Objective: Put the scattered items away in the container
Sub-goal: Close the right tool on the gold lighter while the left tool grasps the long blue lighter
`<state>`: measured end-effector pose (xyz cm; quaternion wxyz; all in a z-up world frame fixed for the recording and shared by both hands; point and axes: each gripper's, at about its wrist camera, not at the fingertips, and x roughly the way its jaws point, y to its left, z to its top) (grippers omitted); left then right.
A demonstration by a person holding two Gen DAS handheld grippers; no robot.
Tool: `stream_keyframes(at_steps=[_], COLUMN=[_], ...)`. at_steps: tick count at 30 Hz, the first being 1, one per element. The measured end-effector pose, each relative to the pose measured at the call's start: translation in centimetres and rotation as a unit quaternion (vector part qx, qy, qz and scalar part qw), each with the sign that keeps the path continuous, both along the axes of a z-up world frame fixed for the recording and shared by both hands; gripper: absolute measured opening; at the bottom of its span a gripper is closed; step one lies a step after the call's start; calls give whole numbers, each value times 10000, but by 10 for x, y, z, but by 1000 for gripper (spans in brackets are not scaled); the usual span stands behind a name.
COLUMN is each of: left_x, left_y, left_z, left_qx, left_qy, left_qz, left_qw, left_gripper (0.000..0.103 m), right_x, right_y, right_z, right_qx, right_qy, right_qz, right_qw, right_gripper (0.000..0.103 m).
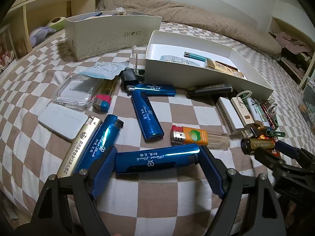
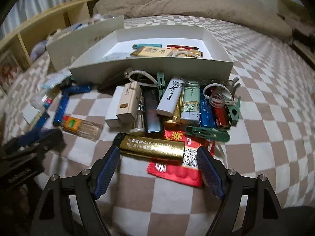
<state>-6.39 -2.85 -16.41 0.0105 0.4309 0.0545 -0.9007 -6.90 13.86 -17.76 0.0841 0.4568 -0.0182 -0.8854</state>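
On the checkered bed, my left gripper (image 1: 155, 157) clenches its fingers on a blue lighter (image 1: 157, 160) lying crosswise; my right gripper (image 2: 158, 155) brackets a gold lighter (image 2: 152, 147) atop a red packet (image 2: 177, 169), left pad touching, fingers not clenched. The white box (image 2: 151, 66), part-filled, sits just beyond the pile

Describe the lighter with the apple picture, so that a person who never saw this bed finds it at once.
Start at the open white box on the checked bedspread. Nearer than its front wall, just beyond the long blue lighter between the left gripper's fingers, lies the apple lighter. Only it has an orange label with a green apple, a red-and-silver head and a clear body.
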Motion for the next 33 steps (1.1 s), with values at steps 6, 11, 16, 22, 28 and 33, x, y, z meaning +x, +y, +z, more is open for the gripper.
stream_keyframes(at_steps=[6,11,16,22,28,33], left_x=[0,0,0,0,0,0], left_y=[2,2,4,5,5,5], left_z=[0,0,-1,-2,-3,-2], left_qx=[-37,-32,-77,-128,-125,-106], left_qy=[-3,2,-3,-4,-3,13], left_qz=[-14,-35,-45,-43,-44,-46], left_qw=[10000,10000,10000,9999,9999,9999], left_gripper=[83,83,83,83,83,83], right_x=[0,-11,-12,-6,0,7], right_y=[-16,-15,-24,-30,-27,-27], right_z=[0,-6,-9,-12,-11,-8], right_qx=[177,74,242,544,509,524], right_qy=[126,-30,34,210,275,313], right_qz=[15,-281,-323,-208,-127,-39], right_qw=[9998,9996,9992,9981,9982,9981], right_gripper=[81,81,81,81,80,79])
